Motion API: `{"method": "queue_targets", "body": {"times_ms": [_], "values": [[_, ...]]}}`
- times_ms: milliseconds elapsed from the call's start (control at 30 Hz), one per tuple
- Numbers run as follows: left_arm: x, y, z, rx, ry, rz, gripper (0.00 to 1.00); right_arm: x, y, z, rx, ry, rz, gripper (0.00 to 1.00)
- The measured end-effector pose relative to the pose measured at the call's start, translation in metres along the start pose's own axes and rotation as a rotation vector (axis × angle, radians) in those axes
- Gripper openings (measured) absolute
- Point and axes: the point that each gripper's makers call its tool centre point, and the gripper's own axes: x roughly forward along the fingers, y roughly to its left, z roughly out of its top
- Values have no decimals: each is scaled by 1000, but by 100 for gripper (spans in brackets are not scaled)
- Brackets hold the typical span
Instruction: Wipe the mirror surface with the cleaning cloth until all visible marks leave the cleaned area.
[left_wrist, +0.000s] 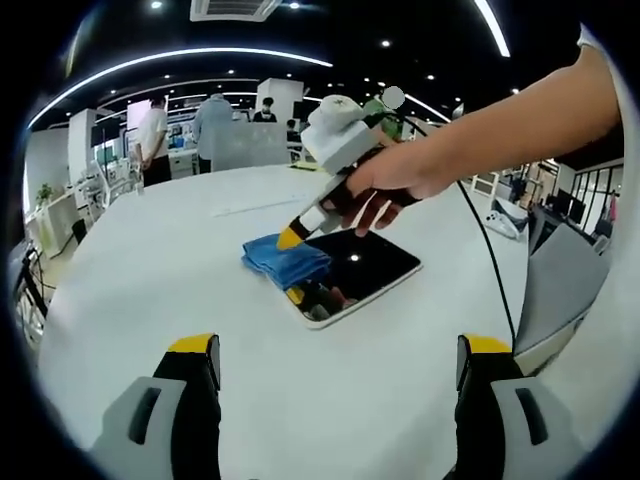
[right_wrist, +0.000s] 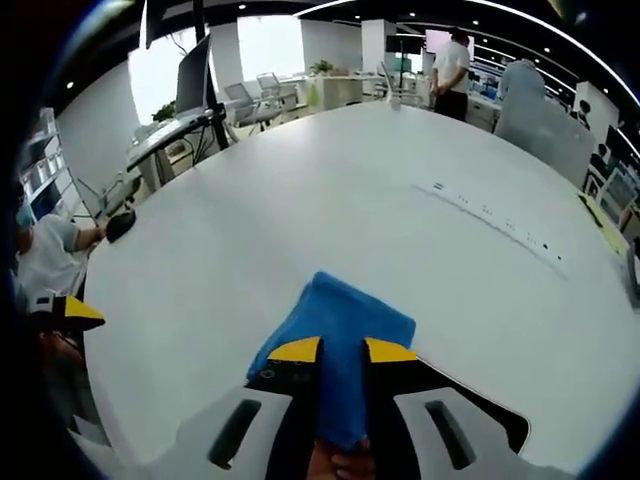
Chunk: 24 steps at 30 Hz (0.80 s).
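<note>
A dark mirror in a white frame lies flat on the round white table. A blue cleaning cloth covers its left end. A hand holds my right gripper, whose yellow tips press down on the cloth. In the right gripper view the right gripper is shut on the blue cloth, with the dark mirror under it. My left gripper hangs over the table short of the mirror, open wide and holding nothing.
A black cable trails from the right gripper across the table. A grey chair back stands at the right edge. People stand by desks beyond the table. A row of small marks crosses the tabletop.
</note>
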Motion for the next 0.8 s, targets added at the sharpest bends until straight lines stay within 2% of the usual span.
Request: {"method": "queue_targets", "body": {"times_ms": [200, 267, 367, 600, 800], "values": [[0, 2, 2, 0, -4, -1, 99, 5, 0, -2, 1, 4, 15, 11], [0, 4, 2, 4, -1, 2, 99, 8, -1, -5, -18, 17, 12, 11], [-3, 7, 2, 6, 1, 10, 99, 12, 0, -17, 9, 56, 24, 11], [-7, 11, 0, -9, 4, 23, 99, 15, -1, -9, 9, 18, 10, 11], [-9, 12, -1, -33, 3, 25, 99, 21, 2, -9, -7, 15, 1, 13]]}}
